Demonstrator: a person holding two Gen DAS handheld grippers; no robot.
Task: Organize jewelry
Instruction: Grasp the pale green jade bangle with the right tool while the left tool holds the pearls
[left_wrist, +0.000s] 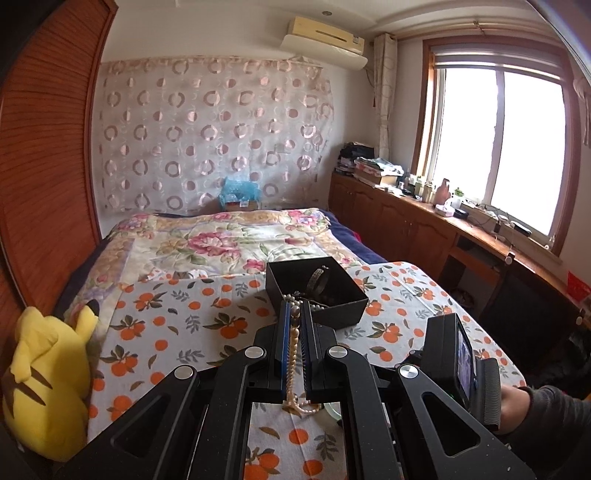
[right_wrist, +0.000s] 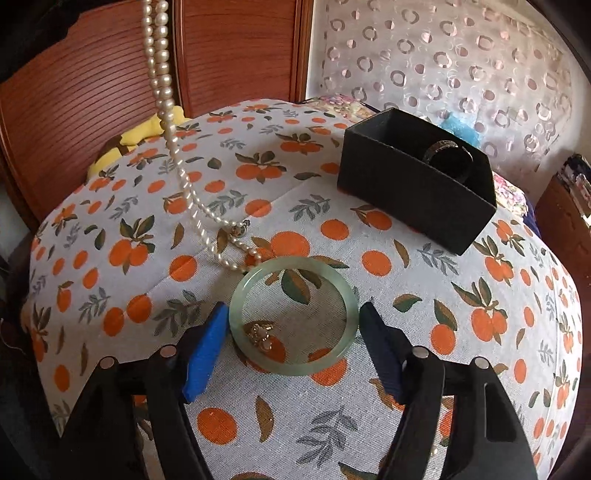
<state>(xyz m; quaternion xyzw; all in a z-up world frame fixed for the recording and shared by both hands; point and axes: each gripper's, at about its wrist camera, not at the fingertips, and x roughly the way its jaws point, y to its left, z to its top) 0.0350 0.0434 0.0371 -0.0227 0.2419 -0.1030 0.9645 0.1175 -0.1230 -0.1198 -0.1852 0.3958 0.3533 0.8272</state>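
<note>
My left gripper (left_wrist: 295, 310) is shut on a pearl necklace (left_wrist: 293, 350), lifted above the table just short of a black open box (left_wrist: 317, 291) that holds a dark bangle (left_wrist: 318, 277). In the right wrist view the pearl necklace (right_wrist: 166, 110) hangs from above, its lower end still lying on the cloth. My right gripper (right_wrist: 293, 317) is open, its fingers on either side of a pale green jade bangle (right_wrist: 236, 314) lying flat. A small gold ornament (right_wrist: 260, 334) lies inside the bangle. The black box (right_wrist: 413, 184) with the dark bangle (right_wrist: 448, 155) stands beyond to the right.
The table has an orange-print cloth (right_wrist: 332, 229). A yellow plush toy (left_wrist: 48, 380) sits at the table's left edge. A bed (left_wrist: 221, 243) lies beyond the table, a wooden wardrobe (left_wrist: 44, 166) on the left, and a wooden counter (left_wrist: 424, 218) under the window.
</note>
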